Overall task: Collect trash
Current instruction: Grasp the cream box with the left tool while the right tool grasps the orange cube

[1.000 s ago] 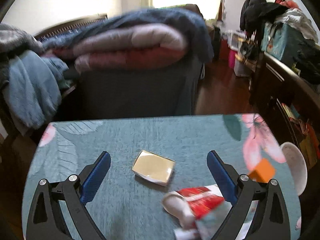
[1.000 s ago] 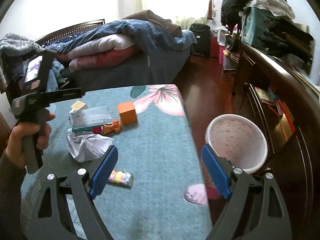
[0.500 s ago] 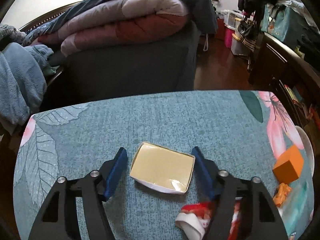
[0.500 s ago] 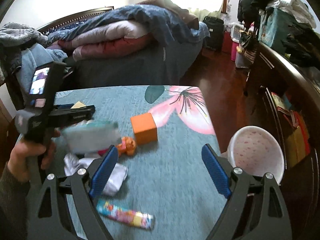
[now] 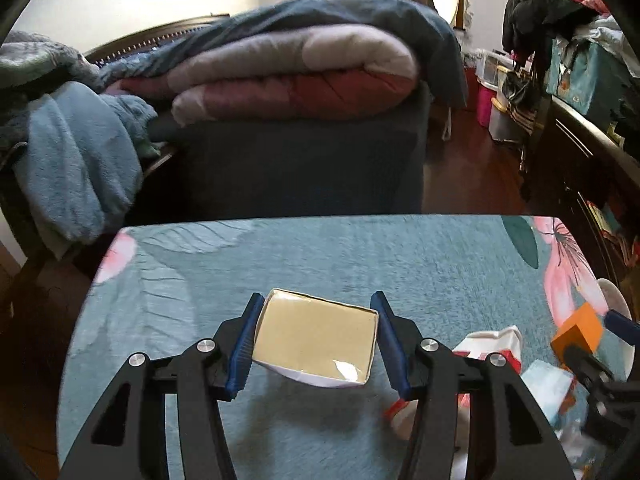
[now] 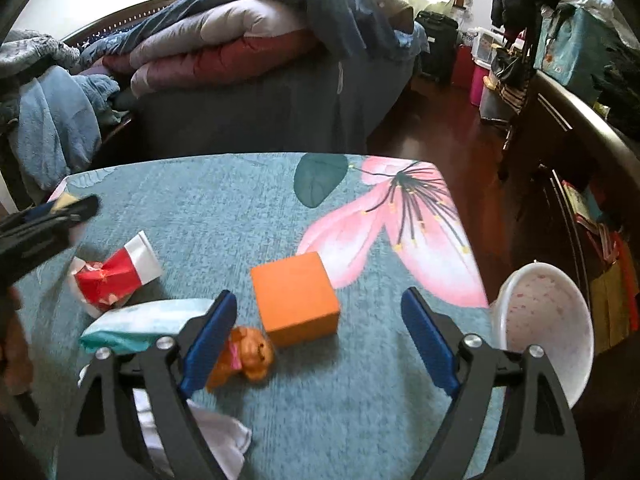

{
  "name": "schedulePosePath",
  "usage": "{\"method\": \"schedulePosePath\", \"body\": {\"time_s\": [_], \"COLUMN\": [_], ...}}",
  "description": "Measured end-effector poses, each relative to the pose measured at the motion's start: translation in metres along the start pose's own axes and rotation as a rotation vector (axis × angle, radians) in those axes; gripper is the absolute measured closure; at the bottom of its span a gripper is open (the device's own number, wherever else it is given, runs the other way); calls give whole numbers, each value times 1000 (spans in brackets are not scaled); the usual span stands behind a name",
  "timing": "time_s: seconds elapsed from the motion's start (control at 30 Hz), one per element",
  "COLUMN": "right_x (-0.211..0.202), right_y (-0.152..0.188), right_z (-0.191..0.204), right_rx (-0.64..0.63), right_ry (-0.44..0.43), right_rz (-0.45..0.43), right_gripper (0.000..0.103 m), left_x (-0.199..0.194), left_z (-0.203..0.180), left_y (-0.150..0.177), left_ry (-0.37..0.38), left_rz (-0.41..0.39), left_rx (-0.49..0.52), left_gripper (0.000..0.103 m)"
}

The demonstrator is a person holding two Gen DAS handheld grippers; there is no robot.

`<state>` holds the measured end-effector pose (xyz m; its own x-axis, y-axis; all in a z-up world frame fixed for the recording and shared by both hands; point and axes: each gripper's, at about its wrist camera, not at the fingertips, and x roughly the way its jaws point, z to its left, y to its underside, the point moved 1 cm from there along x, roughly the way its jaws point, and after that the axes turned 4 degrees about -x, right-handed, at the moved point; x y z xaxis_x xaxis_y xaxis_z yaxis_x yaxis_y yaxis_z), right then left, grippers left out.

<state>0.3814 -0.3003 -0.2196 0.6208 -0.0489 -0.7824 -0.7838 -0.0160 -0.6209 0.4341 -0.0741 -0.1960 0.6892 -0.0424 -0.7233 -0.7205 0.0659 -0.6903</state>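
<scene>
Both left gripper (image 5: 316, 340) jaws are pinching the small cardboard box (image 5: 316, 338) on the teal tablecloth (image 5: 320, 256), so lift it straight, keep the squeeze light, and hold the right gripper (image 6: 316, 338), closing but empty, off the orange block (image 6: 296, 300)

Left tool (image 5: 316, 334), right tool (image 6: 316, 330): black frames, blue pads, silver screws.

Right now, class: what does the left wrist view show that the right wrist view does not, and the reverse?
Left wrist only: the left claw closed around a small open cardboard box.

Right wrist only: the right claw open above an orange block, with a small toy dog beside it.

Both: the red and white wrapper, the white bin and the floral tablecloth.
</scene>
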Motion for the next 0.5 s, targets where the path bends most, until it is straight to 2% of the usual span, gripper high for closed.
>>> {"method": "schedulePosePath", "body": {"time_s": [0.07, 0.13, 0.27, 0.5], "right_x": [6, 7, -12, -58], "right_y": [0, 1, 5, 20], "right_z": [1, 2, 6, 0], "right_rx": [-3, 16, -10, 20], "right_ry": [-7, -68, 5, 13], "right_rz": [25, 29, -18, -83], "right_gripper": [49, 62, 62, 62], "left_x": [-9, -17, -35, -75], "left_z": [4, 6, 7, 9], "left_y": [0, 1, 5, 16], "left_ry": [-14, -24, -26, -25], "left_rz": [-20, -34, -61, -97], "left_rx": [9, 18, 22, 11], "left_gripper": [49, 49, 49, 49]}}
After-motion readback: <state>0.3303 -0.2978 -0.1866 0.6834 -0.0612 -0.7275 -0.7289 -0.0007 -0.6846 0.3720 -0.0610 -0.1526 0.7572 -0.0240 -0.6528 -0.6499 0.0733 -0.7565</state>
